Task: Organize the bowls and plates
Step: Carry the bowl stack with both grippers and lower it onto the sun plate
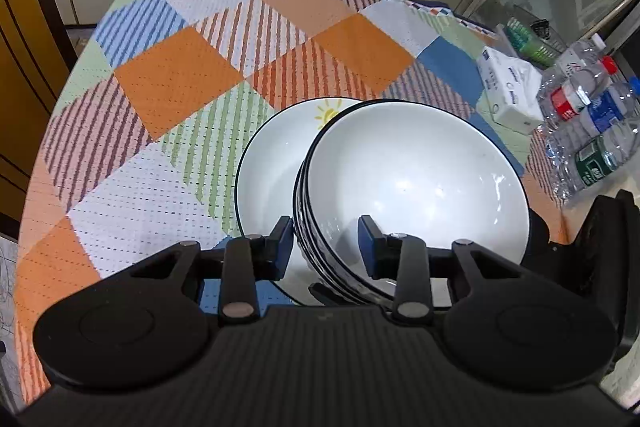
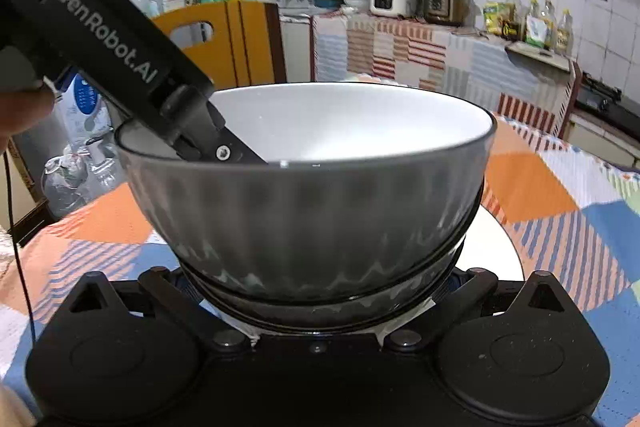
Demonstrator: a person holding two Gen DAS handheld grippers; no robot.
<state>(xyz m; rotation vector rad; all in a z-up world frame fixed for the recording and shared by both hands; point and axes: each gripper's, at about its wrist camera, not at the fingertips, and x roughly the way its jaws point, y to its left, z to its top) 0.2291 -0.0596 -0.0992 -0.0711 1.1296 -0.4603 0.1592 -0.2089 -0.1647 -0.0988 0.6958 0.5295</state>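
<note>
A dark ribbed bowl [image 1: 416, 179] with a white inside sits nested in a second matching bowl [image 2: 440, 275], on a white plate [image 1: 276, 163] with a sun drawing. My left gripper [image 1: 326, 239] straddles the top bowl's near rim, one blue-padded finger inside and one outside; a small gap shows beside each pad. In the right wrist view the left gripper's finger [image 2: 224, 147] reaches into the bowl [image 2: 304, 211]. My right gripper [image 2: 320, 287] sits low with its fingers around the lower bowl; the fingertips are hidden behind the bowls.
The round table [image 1: 176, 83] has a patchwork orange, blue and green cloth. A tissue pack [image 1: 508, 91] and several plastic water bottles [image 1: 588, 131] lie at its right edge. A yellow chair [image 2: 228, 39] and a kitchen counter [image 2: 400, 43] stand beyond.
</note>
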